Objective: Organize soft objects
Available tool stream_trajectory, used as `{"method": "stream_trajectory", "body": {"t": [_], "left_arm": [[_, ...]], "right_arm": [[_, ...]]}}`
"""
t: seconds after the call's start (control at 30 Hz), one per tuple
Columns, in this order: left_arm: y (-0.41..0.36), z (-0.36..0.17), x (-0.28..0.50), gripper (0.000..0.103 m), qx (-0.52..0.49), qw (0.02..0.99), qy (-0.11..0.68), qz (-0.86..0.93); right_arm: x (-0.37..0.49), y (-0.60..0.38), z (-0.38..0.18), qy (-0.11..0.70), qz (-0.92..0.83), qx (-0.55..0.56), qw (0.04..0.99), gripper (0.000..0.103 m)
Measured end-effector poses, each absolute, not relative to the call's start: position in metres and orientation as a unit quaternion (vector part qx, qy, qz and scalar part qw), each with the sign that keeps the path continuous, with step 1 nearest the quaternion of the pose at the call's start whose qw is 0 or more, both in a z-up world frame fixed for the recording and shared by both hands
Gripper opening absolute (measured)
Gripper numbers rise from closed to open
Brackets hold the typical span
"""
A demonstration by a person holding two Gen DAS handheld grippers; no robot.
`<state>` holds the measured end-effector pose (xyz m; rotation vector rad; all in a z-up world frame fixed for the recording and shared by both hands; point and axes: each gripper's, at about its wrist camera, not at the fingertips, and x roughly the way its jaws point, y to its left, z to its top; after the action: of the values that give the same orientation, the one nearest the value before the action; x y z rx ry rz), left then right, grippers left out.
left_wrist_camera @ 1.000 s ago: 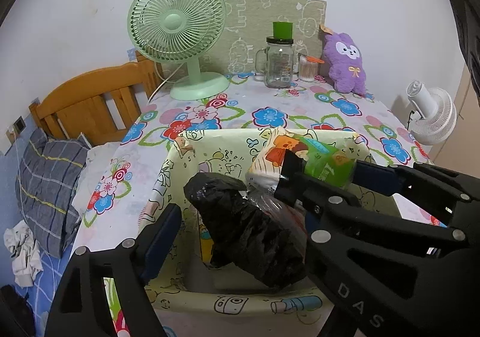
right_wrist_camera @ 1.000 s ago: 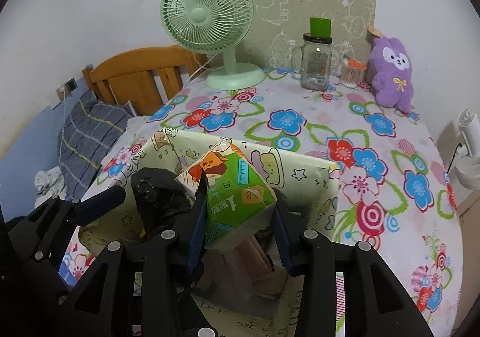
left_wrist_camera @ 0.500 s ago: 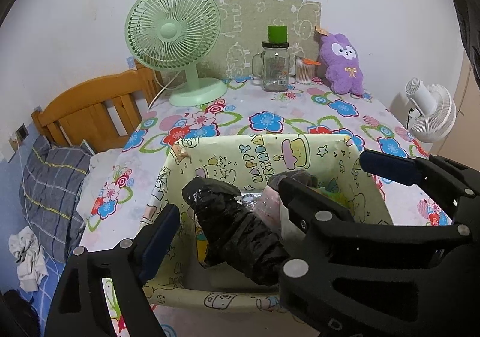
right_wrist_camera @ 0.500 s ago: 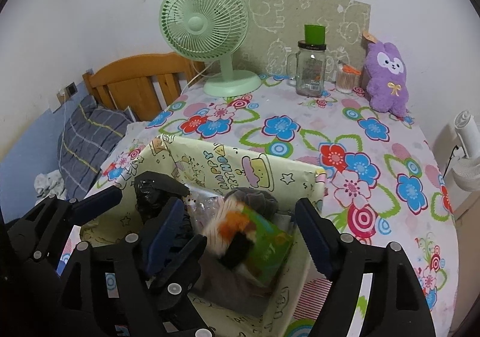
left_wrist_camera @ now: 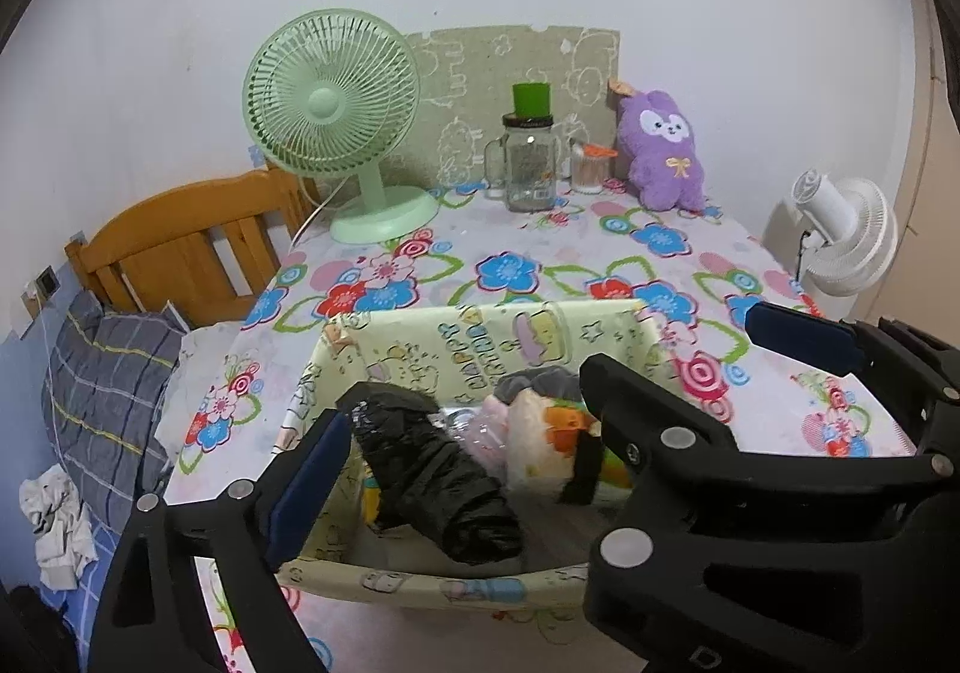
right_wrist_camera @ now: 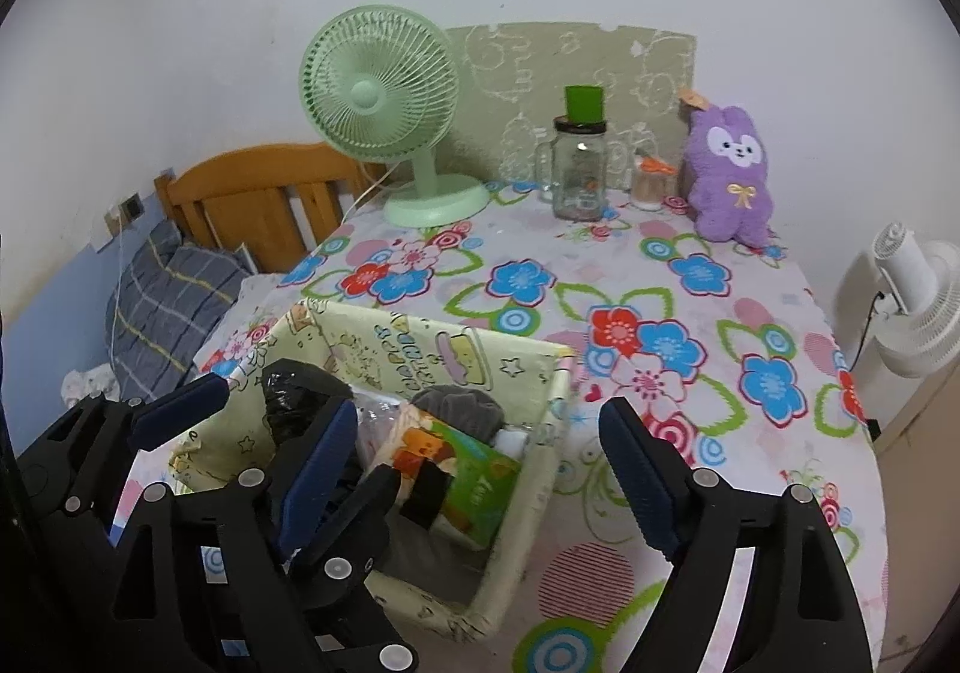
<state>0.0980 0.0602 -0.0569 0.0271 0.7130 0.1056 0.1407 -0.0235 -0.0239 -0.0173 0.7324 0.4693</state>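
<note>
A pale yellow cartoon-print box (left_wrist_camera: 480,337) (right_wrist_camera: 420,349) stands on the floral table near its front edge. Inside lie a crumpled black plastic bag (left_wrist_camera: 432,475), a green and cream cartoon pack (right_wrist_camera: 462,463) (left_wrist_camera: 552,445), a grey soft item (right_wrist_camera: 456,409) and some clear plastic. My left gripper (left_wrist_camera: 468,493) hovers over the black bag, jaws opening, pads clear of it. My right gripper (right_wrist_camera: 480,439) hangs above the pack, jaws opening, nothing pressed between them. The two grippers overlap. A purple plush rabbit (left_wrist_camera: 663,157) (right_wrist_camera: 729,175) sits at the table's back right.
At the back stand a green desk fan (left_wrist_camera: 330,115), a glass jar with a green lid (left_wrist_camera: 528,163) and a small toothpick pot (left_wrist_camera: 585,169). A white fan (left_wrist_camera: 840,229) is beyond the right edge. A wooden headboard (left_wrist_camera: 180,235) and a plaid pillow (left_wrist_camera: 102,391) lie left.
My right gripper opened and let go of the green pack, which dropped into the box. Both grippers drew back and up. The black bag stayed in the box.
</note>
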Motion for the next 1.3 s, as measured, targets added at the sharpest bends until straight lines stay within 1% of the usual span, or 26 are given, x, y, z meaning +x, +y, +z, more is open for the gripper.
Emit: {"method": "stream_trajectory", "body": {"t": [0.23,0.4,0.67,0.8,1.3], "left_arm": [[0.045,-0.044,0.089,0.097,0.015,0.943,0.331,0.040],[0.033,-0.036,0.080,0.099,0.018,0.947,0.318,0.033],[0.015,-0.020,0.063,0.101,0.020,0.955,0.296,0.022],[0.006,-0.013,0.054,0.102,0.024,0.958,0.285,0.017],[-0.009,0.008,0.025,0.103,0.029,0.967,0.252,0.020]], "right_arm": [[0.129,-0.049,-0.014,0.341,0.207,0.006,0.917,0.088],[0.118,-0.070,-0.005,0.327,0.187,0.015,0.926,0.094],[0.096,-0.102,0.011,0.303,0.162,0.024,0.939,0.095],[0.084,-0.117,0.018,0.288,0.148,0.027,0.946,0.098],[0.048,-0.162,0.039,0.249,0.111,0.041,0.961,0.099]]}}
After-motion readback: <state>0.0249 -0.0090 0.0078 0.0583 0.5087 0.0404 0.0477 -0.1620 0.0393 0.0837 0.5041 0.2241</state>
